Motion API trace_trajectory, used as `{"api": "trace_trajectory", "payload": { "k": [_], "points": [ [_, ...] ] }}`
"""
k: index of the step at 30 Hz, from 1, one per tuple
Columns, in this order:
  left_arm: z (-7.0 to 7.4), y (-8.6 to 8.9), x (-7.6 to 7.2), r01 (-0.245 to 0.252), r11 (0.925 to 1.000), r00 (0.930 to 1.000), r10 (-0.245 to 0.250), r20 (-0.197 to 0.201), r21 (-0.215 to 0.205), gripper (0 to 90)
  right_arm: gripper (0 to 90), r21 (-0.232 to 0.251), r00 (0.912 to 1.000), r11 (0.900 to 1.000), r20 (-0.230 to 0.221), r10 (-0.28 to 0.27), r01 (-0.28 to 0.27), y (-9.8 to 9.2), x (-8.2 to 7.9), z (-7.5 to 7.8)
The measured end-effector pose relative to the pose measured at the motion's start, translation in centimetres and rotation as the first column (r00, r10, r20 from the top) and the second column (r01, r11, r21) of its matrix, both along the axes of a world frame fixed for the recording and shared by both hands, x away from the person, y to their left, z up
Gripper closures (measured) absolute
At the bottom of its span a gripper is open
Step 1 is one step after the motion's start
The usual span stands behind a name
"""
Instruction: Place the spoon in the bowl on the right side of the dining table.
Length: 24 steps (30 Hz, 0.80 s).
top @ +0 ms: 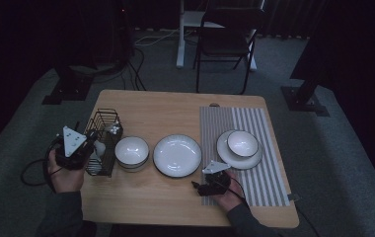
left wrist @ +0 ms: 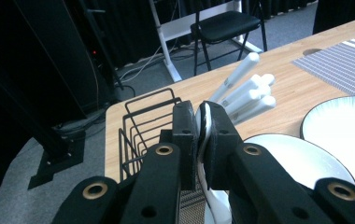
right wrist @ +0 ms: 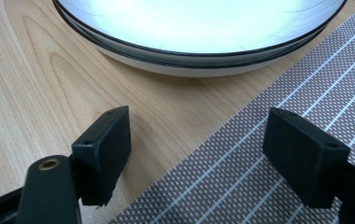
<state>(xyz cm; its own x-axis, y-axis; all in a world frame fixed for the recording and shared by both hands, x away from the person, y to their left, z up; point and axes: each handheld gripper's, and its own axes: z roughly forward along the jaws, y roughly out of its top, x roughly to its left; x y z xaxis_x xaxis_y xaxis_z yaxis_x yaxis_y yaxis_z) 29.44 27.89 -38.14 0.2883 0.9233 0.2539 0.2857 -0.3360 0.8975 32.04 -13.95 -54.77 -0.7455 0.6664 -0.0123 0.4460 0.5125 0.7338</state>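
The left tool (left wrist: pixel 201 140) pinches a white spoon (left wrist: pixel 205 122) above the wire basket (left wrist: pixel 138 126), its handle roughly upright, its lower end hidden. The wooden tabletop (top: pixel 175 106) carries bowls, a plate (top: pixel 177 155) and striped mat (top: pixel 267 177). The right tool (right wrist: pixel 208 154) gapes wide, holding nothing. The room is dark.

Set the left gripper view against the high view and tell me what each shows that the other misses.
Left gripper view alone: the left gripper is shut on a thin white utensil, pinched between the pads.

High view alone: the striped placemat carrying a plate with a small bowl on it, and the right gripper at the mat's near left edge.

Both: the black wire caddy of white handles, the wooden table, and the black chair beyond.
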Motion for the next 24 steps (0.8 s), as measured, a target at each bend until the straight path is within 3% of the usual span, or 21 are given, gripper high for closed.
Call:
{"api": "trace_trajectory", "payload": {
  "k": [24],
  "points": [
    [2.2,-0.2,-1.0,0.049,0.9981,0.9978,-0.047,0.047,-0.037,85.3,23.4,0.0,1.0,1.0,-0.001,0.0,0.0,0.0,0.0,0.0]
  ]
}}
